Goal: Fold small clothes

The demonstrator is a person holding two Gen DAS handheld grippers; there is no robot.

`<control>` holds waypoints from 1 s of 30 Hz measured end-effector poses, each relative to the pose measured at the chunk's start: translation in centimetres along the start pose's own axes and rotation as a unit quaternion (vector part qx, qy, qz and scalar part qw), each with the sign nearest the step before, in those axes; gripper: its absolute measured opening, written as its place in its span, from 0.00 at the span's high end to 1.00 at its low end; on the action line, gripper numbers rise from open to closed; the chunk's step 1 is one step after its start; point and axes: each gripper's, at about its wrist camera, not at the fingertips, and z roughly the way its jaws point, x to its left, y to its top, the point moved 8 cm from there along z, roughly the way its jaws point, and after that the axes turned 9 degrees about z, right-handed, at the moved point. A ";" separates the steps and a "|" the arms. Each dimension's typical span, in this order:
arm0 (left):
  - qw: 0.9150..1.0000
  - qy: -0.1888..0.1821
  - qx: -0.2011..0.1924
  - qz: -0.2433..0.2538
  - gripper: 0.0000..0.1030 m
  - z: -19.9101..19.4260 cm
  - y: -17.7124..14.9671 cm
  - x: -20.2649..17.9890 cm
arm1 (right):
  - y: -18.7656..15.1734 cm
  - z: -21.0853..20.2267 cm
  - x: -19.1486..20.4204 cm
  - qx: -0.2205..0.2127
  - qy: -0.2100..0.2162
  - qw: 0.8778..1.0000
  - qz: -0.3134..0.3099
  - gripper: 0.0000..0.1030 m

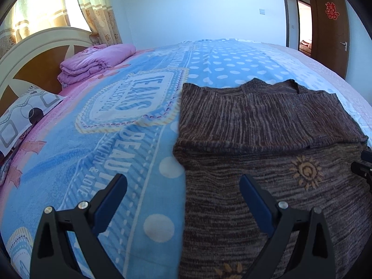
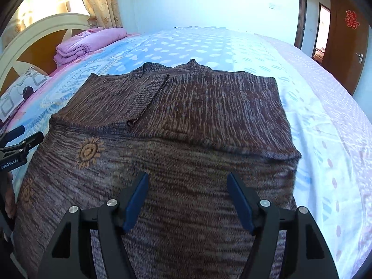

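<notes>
- On the bed [image 1: 121, 139], over a blue printed blanket [image 1: 148, 107] with white dots and lettering: a brown marled knit sweater [image 2: 186, 125], flat, collar toward the far wall.
- Upper part of sweater folded, both sleeves laid across the chest, one ribbed cuff [image 2: 148, 97] slanting down the middle with a loose yarn end at its tip.
- Lower body of sweater spread toward the cameras, tan sun motifs [image 2: 89, 152] knitted near its left edge.
- Left gripper [image 1: 183, 186] low over the sweater's left edge, fingers [image 1: 254, 202] spread wide, one over blanket, one over knit, nothing pinched between them.
- Right gripper [image 2: 188, 183] above the sweater's lower middle, fingers [image 2: 137, 200] apart, blue pads clear of the fabric, nothing held.
- In the right wrist view, at the left border beside the sweater's left edge: the left gripper seen from the side, black, with white lettering on its body.
- In the left wrist view, at the right border: a small black part of the right gripper [image 1: 362, 165] over the sweater's right edge.
- Toward the headboard [image 1: 30, 58]: a folded pink quilt [image 1: 95, 62] and a patterned pillow [image 1: 25, 114], well apart from the sweater.
- Beyond the bed: pale wall, floral curtains [image 1: 97, 11] at left, brown door [image 1: 330, 30] with a red paper-cut at right, standing open.
</notes>
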 end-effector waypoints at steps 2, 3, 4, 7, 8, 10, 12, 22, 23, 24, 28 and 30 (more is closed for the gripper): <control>1.000 0.001 0.000 0.003 0.03 -0.4 -0.3 -0.1 | -0.5 -0.3 -0.1 0.001 -0.001 1.000 -0.001 0.32; 1.000 0.000 0.000 0.004 0.03 -0.6 -0.4 -0.2 | -0.7 -0.5 -0.1 0.001 -0.002 1.000 -0.001 0.32; 1.000 -0.004 0.000 0.005 0.03 -0.9 -0.6 -0.3 | -1.0 -0.7 -0.1 0.001 -0.002 1.000 -0.002 0.32; 1.000 -0.010 0.000 0.008 0.03 -1.8 -1.2 -0.7 | -2.0 -1.4 -0.3 0.001 -0.004 1.000 -0.003 0.32; 1.000 -0.014 -0.001 0.010 0.03 -2.2 -1.5 -0.9 | -2.5 -1.8 -0.3 0.001 -0.004 1.000 -0.004 0.32; 1.000 -0.019 0.000 0.017 0.03 -2.8 -2.1 -1.3 | -3.2 -2.4 -0.4 0.001 -0.006 1.000 -0.007 0.32; 0.999 -0.025 0.003 0.023 0.03 -3.4 -2.9 -1.7 | -4.0 -3.0 -0.4 0.001 -0.006 1.000 -0.011 0.32; 0.997 -0.048 0.019 0.054 0.03 -5.4 -6.0 -3.5 | -7.3 -5.5 -0.1 0.005 -0.010 1.000 -0.025 0.32; 0.997 -0.051 0.019 0.055 0.03 -5.6 -6.2 -3.6 | -7.7 -5.7 -0.1 0.005 -0.010 1.000 -0.026 0.31; 0.997 -0.054 0.021 0.057 0.03 -5.8 -6.5 -3.7 | -8.0 -5.9 -0.2 0.006 -0.010 1.000 -0.025 0.30; 0.996 -0.062 0.024 0.066 0.03 -6.5 -7.6 -4.2 | -9.2 -6.9 -0.4 0.006 -0.010 1.000 -0.029 0.30; 0.995 -0.061 0.026 0.072 0.03 -6.7 -8.2 -4.4 | -9.8 -7.3 -0.5 0.005 -0.012 0.999 -0.031 0.29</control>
